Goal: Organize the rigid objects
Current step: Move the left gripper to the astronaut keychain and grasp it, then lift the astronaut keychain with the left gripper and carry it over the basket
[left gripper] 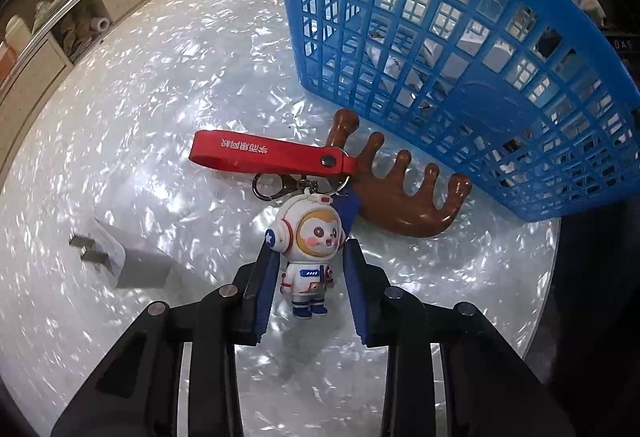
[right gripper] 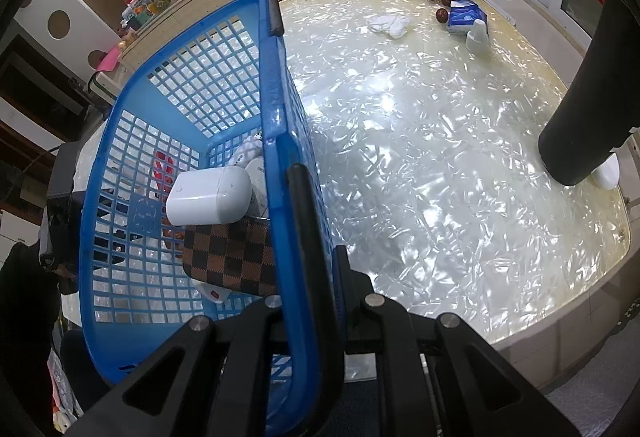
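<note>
Left gripper clamped on astronaut keychain over table, right gripper gripping blue basket rim

The left gripper flanks an astronaut keychain figure; whether its pads press it is unclear. Red strap at twelve o'clock, brown comb and blue basket at one, white charger at nine.

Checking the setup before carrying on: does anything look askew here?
Yes: the blue basket sits tilted, one side raised off the table, held by the right claw clamped on its rim. Nothing looks spilled or broken.
</note>
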`<action>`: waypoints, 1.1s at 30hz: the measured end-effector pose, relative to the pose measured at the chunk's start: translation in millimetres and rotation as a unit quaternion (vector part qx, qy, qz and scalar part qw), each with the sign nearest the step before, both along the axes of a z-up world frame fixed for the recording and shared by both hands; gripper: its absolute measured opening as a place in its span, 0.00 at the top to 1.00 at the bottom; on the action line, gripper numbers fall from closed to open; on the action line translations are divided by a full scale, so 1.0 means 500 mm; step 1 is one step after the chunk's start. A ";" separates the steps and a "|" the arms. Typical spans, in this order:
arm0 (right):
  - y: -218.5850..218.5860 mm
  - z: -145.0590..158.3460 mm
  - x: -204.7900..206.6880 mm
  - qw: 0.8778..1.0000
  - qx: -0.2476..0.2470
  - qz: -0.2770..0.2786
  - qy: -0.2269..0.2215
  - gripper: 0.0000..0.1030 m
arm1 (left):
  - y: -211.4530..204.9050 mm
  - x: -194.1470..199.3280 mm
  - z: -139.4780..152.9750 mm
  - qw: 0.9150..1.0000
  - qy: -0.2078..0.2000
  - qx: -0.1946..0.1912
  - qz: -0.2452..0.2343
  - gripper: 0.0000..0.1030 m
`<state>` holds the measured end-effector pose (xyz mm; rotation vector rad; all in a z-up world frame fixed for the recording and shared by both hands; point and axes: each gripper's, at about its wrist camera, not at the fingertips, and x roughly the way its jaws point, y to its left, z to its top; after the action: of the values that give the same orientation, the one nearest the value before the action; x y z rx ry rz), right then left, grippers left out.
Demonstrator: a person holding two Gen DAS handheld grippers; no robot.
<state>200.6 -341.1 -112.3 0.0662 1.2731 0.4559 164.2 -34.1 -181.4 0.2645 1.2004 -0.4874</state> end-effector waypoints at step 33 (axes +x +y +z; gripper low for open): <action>0.005 0.016 -0.007 1.000 -0.012 0.002 -0.013 0.93 | 0.108 -0.207 0.304 0.988 -0.120 -0.059 0.079 0.74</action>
<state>196.9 -338.8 -104.2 0.0372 1.2532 0.4425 60.5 19.6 -29.3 0.1210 0.9450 -0.3751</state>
